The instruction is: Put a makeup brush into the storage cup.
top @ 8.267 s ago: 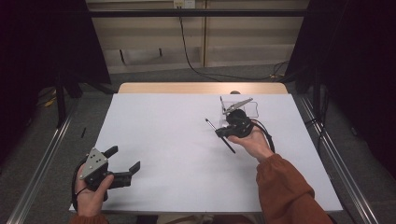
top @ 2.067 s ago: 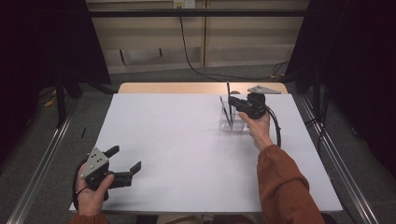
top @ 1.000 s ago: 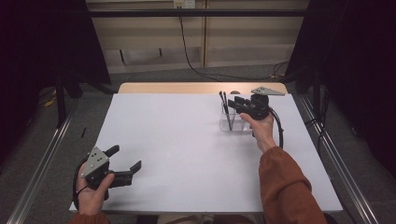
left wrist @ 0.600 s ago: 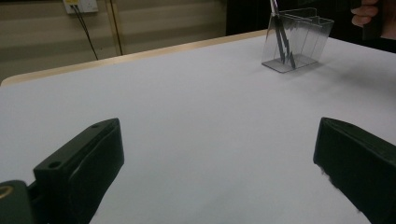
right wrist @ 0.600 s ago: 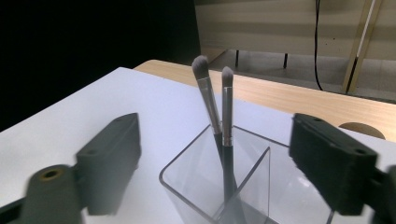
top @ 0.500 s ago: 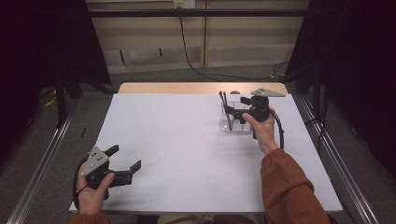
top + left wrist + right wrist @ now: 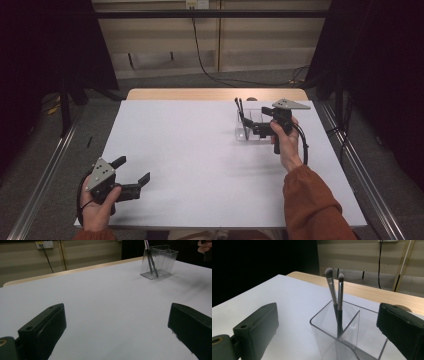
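At seven o'clock on the table (image 7: 200, 150), the left gripper (image 7: 134, 176) gapes wide, empty. At two o'clock, the right gripper (image 7: 250, 125), jaws just opened wide, flanks the clear holder (image 7: 352, 340); two brushes (image 7: 335, 302) stand inside, their lower handles blurred.

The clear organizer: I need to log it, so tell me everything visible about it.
The clear organizer looks like transparent plastic, with rounded corners and inner dividers forming compartments. It stands upright on the white table, far right. Two makeup brushes stand in one compartment, bristles up, leaning together. The right tool hovers at it, open.
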A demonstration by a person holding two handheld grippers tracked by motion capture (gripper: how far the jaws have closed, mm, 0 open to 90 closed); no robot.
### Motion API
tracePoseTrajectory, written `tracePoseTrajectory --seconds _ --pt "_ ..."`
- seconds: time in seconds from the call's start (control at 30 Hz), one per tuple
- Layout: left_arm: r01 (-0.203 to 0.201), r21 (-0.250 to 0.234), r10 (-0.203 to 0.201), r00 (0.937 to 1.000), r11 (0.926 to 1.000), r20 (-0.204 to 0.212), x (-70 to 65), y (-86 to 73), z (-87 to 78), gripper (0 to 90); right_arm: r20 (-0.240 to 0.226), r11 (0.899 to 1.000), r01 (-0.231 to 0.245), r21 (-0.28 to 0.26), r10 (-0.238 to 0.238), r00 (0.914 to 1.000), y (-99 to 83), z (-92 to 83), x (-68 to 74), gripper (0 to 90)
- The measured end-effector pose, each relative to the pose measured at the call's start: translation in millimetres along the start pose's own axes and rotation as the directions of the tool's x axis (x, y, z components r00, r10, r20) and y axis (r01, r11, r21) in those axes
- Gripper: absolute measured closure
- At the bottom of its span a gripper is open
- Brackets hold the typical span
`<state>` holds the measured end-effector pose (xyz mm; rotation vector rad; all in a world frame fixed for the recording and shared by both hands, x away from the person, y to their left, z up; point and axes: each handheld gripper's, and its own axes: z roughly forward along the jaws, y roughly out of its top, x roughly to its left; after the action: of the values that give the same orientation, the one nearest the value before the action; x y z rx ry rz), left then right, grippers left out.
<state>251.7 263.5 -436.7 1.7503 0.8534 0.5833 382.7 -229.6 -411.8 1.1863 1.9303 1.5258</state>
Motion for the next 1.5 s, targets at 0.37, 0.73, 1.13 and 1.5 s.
tracePoseTrajectory --seconds 0.37,0.73,1.13,1.5 --pt "0.012 -0.015 -0.012 0.9998 0.9998 -0.013 0.8 -0.2 -1.2 1.9 -0.005 0.999 0.041 -0.029 -0.041 0.9991 -5.8 -25.8 7.9 3.1" --pt "0.025 -0.028 -0.025 0.9997 0.9993 -0.007 0.2 -0.1 -1.0 2.0 0.01 0.997 0.063 -0.042 -0.063 0.998 -12.5 -52.5 12.2 2.1" --pt "0.034 -0.032 -0.034 0.9992 0.9989 -0.02 0.9 0.2 -1.5 2.0 0.038 0.999 0.035 -0.041 -0.033 0.9987 -31.0 -82.2 9.0 1.3" --pt "0.033 -0.028 -0.034 0.9991 0.9991 -0.025 0.9 0.2 -1.8 2.2 0.107 0.998 0.032 -0.049 -0.027 0.9939 -55.3 -110.1 7.4 1.3"
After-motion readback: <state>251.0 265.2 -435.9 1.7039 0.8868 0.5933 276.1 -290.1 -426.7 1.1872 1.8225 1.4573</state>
